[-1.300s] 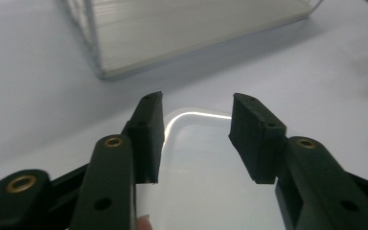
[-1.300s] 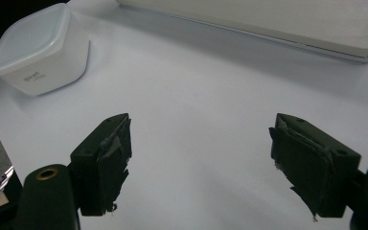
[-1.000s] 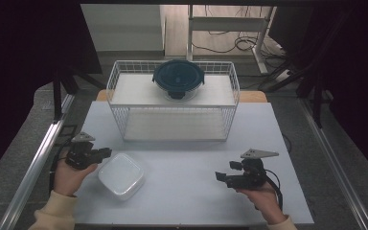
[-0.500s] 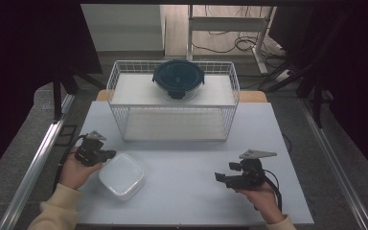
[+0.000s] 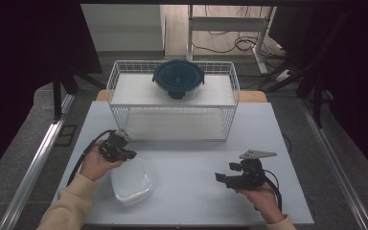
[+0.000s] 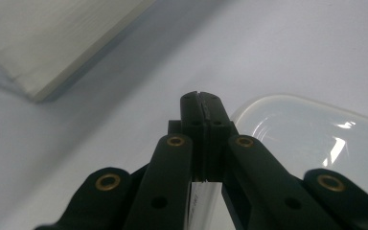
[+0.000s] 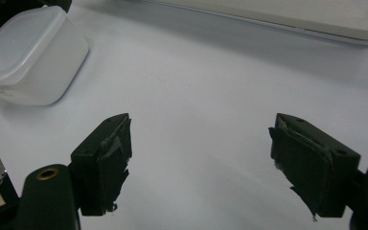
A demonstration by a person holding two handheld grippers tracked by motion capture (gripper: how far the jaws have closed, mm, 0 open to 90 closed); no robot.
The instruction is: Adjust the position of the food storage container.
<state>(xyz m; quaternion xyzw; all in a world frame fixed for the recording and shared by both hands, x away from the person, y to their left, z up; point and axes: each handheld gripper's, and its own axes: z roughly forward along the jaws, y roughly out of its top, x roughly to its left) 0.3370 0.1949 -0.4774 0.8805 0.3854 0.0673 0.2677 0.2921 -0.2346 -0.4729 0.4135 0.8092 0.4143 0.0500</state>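
White tabletop [image 5: 191, 191]: left gripper [image 5: 128, 154], jaws together, at ten o'clock of plastic container [image 5: 131, 180]; right gripper [image 5: 219, 178] jaws apart.

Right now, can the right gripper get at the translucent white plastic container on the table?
Probably yes: the right gripper has open jaws, and bare table lies between it and the translucent white plastic container.

A pale tabletop [image 5: 287, 134] stood on grey floor [image 5: 24, 129]; cables [image 5: 230, 43] lay beyond, dark curtains [image 5: 28, 43] flanking.
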